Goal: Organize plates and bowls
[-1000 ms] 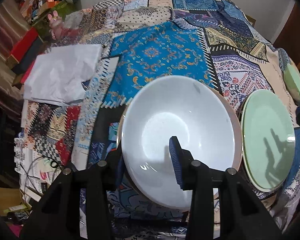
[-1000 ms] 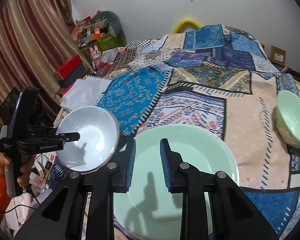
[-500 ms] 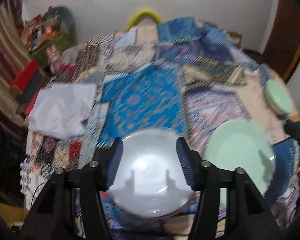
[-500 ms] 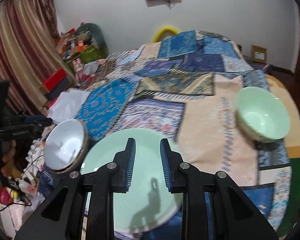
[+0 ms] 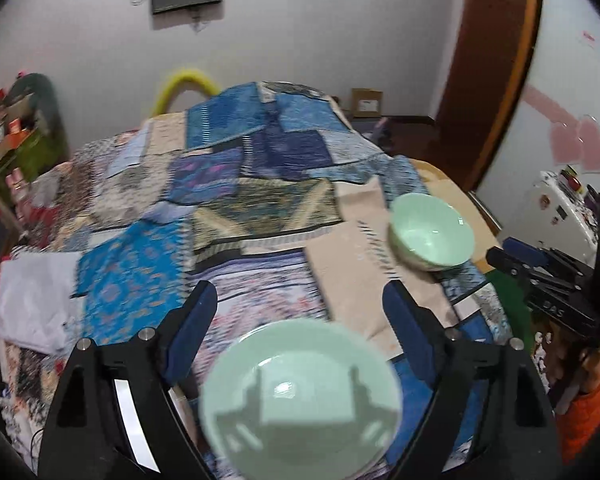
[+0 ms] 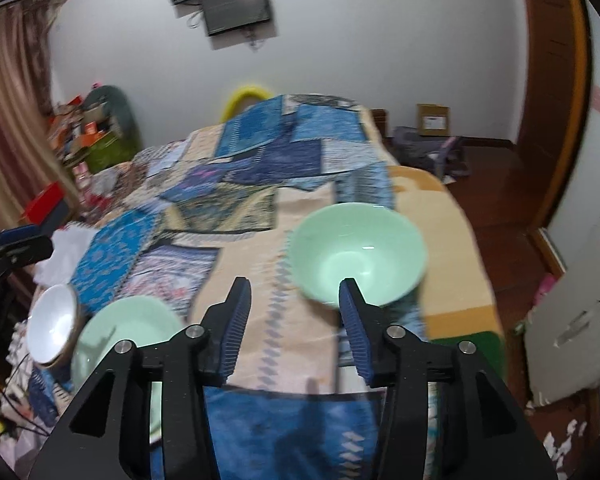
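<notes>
My left gripper (image 5: 298, 304) hangs over the patchwork bedspread (image 5: 260, 216) with its jaws wide and opening, nothing between them. The pale green plate (image 5: 300, 396) lies just below it at the near edge. Farther right sits the pale green bowl (image 5: 430, 232). In the right wrist view my right gripper (image 6: 294, 292) is open, its jaws opening and holding nothing. The green bowl (image 6: 358, 252) rests just beyond its right finger. The green plate (image 6: 128, 332) and the white bowl (image 6: 52, 324) lie at the near left, side by side.
A white cloth (image 5: 32, 308) lies at the bedspread's left edge. Cluttered boxes (image 6: 88, 128) stand by the curtain at left. A wooden door frame (image 6: 556, 120) and dark floor are at right. An orange sleeve (image 5: 592, 412) shows at the right, behind the right gripper (image 5: 516, 256).
The left gripper let go of the white bowl's rim, rose and swung right over the green plate, opening wide. The right gripper left the plate, swung right toward the green bowl and opened.
</notes>
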Available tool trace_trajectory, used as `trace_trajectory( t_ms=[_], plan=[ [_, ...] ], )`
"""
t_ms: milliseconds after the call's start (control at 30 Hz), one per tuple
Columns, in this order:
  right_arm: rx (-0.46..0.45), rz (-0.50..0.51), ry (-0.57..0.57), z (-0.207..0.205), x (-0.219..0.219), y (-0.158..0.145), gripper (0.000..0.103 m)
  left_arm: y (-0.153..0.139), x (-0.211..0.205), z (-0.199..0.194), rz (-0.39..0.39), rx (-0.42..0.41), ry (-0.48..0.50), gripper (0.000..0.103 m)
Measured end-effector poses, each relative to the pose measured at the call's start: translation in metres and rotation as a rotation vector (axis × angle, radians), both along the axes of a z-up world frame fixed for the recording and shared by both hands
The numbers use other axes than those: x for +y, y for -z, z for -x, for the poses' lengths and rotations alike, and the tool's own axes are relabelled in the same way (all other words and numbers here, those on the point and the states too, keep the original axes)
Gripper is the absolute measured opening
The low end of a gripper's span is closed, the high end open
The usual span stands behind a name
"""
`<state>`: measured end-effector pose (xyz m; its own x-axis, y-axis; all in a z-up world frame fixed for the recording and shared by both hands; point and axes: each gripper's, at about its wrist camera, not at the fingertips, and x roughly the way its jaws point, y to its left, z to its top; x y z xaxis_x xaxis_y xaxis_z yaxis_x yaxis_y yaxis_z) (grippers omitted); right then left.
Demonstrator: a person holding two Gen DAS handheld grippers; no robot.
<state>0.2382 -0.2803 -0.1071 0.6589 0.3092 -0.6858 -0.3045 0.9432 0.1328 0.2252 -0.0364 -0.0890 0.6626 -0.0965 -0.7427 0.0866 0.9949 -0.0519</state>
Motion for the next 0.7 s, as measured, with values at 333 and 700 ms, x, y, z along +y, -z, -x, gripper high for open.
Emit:
trace_trajectory(
  t_ms=[333, 700],
  plan=[
    [0.067, 0.027, 0.112, -0.052, -0.051, 0.041, 0.043, 0.049, -0.063, -0.066, 0.011, 0.095, 0.096, 0.085],
    [0.138, 0.012, 0.122, -0.098, -0.061, 0.078, 0.024, 0.089, -0.08, -0.109, 0.021, 0.149, 0.13, 0.085]
  ],
)
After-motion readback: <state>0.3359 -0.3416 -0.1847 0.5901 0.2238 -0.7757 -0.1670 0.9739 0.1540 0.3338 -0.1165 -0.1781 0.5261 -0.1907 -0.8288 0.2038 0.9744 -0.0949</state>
